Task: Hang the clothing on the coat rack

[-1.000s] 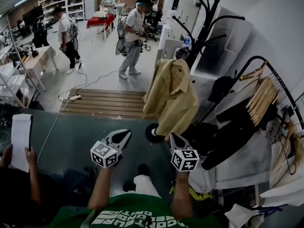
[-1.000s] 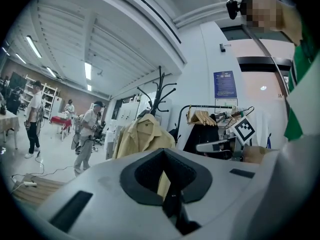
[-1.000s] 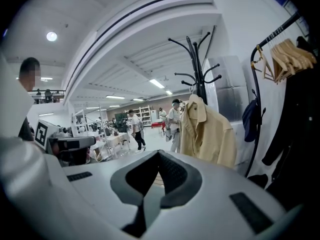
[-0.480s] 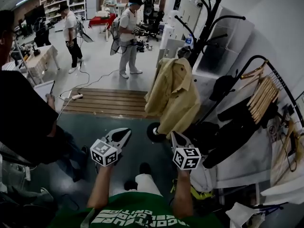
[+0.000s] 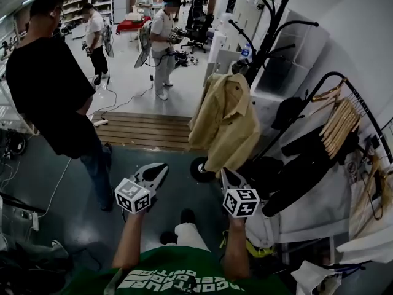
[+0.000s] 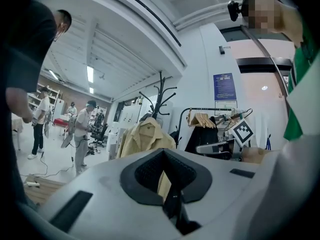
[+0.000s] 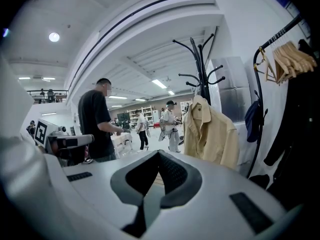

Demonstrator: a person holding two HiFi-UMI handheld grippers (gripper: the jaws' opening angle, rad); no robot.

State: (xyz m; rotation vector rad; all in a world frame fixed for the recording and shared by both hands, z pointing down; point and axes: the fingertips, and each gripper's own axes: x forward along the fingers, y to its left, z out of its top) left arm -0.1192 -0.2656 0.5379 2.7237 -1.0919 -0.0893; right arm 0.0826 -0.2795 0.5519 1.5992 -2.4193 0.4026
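floor (image 5: 178, 192) dark grey | wooden platform (image 5: 144, 131) beyond | jacket (image 5: 230, 125) on coat rack (image 5: 270, 29)

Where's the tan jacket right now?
Head view, right of centre: the tan jacket hangs on the black coat rack, just beyond the right gripper, left of the rail of wooden hangers.

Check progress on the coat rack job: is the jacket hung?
Done: the tan jacket hangs from the black coat rack, off the floor. In hand: nothing. The left gripper and right gripper both have jaws together and empty, held low in front of the jacket. Left: nothing visible for this garment, so the job looks finished.
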